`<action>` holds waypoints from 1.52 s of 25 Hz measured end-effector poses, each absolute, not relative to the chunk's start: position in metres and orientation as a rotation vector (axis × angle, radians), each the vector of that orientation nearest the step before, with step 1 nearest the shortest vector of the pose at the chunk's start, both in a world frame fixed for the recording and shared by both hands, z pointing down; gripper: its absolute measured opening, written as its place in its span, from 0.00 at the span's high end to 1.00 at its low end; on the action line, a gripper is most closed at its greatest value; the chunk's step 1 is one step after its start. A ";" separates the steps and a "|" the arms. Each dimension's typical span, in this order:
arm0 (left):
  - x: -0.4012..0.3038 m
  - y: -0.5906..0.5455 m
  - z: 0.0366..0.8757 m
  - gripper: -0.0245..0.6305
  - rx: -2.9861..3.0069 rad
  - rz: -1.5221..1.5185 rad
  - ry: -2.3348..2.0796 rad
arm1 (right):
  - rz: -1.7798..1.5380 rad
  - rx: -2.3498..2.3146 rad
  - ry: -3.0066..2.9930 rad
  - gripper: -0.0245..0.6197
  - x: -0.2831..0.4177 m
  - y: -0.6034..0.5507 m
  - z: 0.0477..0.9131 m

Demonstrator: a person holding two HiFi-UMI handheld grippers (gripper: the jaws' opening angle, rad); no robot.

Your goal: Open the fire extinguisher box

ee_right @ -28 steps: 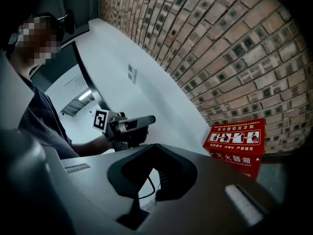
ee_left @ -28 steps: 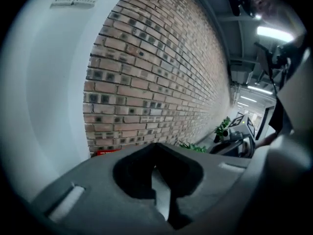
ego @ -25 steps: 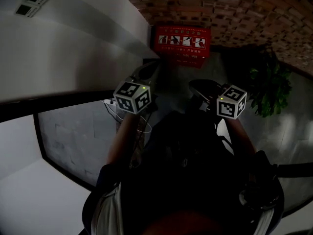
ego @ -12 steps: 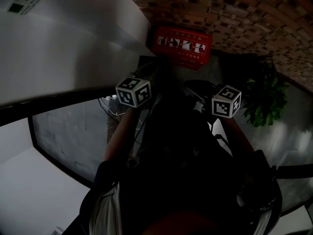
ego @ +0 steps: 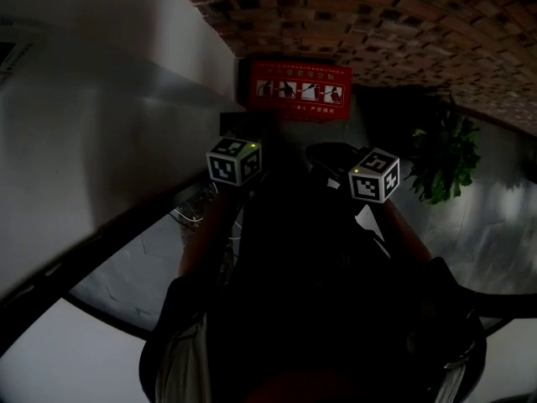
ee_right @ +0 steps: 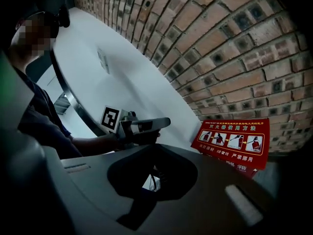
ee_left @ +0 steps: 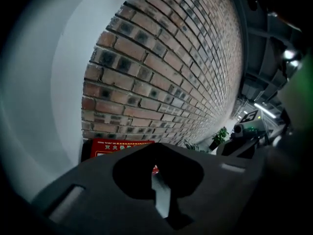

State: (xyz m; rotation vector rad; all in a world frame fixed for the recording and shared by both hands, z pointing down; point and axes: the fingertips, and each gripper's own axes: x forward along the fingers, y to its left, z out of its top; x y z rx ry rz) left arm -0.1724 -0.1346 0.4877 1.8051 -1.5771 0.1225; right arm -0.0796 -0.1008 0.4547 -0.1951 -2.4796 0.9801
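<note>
Against far brickwork, the fire extinguisher box (ego: 299, 89) is lying crosswise ahead of the closed, empty left gripper (ee_left: 155, 177) and right gripper (ee_right: 146, 190), left marginally nearer.

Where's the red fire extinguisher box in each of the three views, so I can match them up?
Head view: the red box is top centre, at the foot of the brick wall.
Left gripper view: the red box is low left, only its top edge showing.
Right gripper view: the red box is at right, just below the middle.
Shared landmark: the brick wall rises directly behind the red box in all three.
</note>
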 end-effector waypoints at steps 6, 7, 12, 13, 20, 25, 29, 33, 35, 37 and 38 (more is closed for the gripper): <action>-0.198 -0.146 0.537 0.96 1.743 0.099 -1.479 | 0.985 -0.118 -2.342 0.96 -0.098 -0.105 0.506; -0.198 -0.145 0.548 0.95 1.721 0.094 -1.454 | 0.998 -0.106 -2.324 0.96 -0.099 -0.105 0.514; -0.192 -0.135 0.601 0.91 1.565 0.036 -1.342 | 1.046 -0.103 -2.246 0.96 -0.099 -0.103 0.548; -0.190 -0.137 0.607 0.90 1.537 0.011 -1.330 | 1.043 -0.118 -2.233 0.96 -0.097 -0.103 0.554; -0.176 -0.159 0.656 0.64 1.308 -0.216 -1.285 | 0.991 -0.172 -2.106 0.96 -0.076 -0.123 0.619; -0.181 -0.157 0.705 0.61 1.121 -0.313 -1.301 | 0.968 -0.178 -2.021 0.96 -0.067 -0.129 0.670; -0.183 -0.156 0.738 0.61 1.000 -0.389 -1.317 | 0.931 -0.186 -1.950 0.96 -0.059 -0.126 0.702; -0.190 -0.150 0.762 0.61 0.919 -0.455 -1.342 | 0.937 -0.175 -1.907 0.96 -0.049 -0.121 0.723; -0.197 -0.149 0.769 0.59 0.910 -0.499 -1.355 | 0.936 -0.173 -1.889 0.96 -0.045 -0.118 0.735; -0.201 -0.149 0.775 0.54 0.914 -0.524 -1.348 | 0.934 -0.162 -1.862 0.96 -0.040 -0.113 0.748; -0.203 -0.148 0.777 0.53 0.915 -0.536 -1.345 | 0.936 -0.156 -1.846 0.96 -0.038 -0.110 0.755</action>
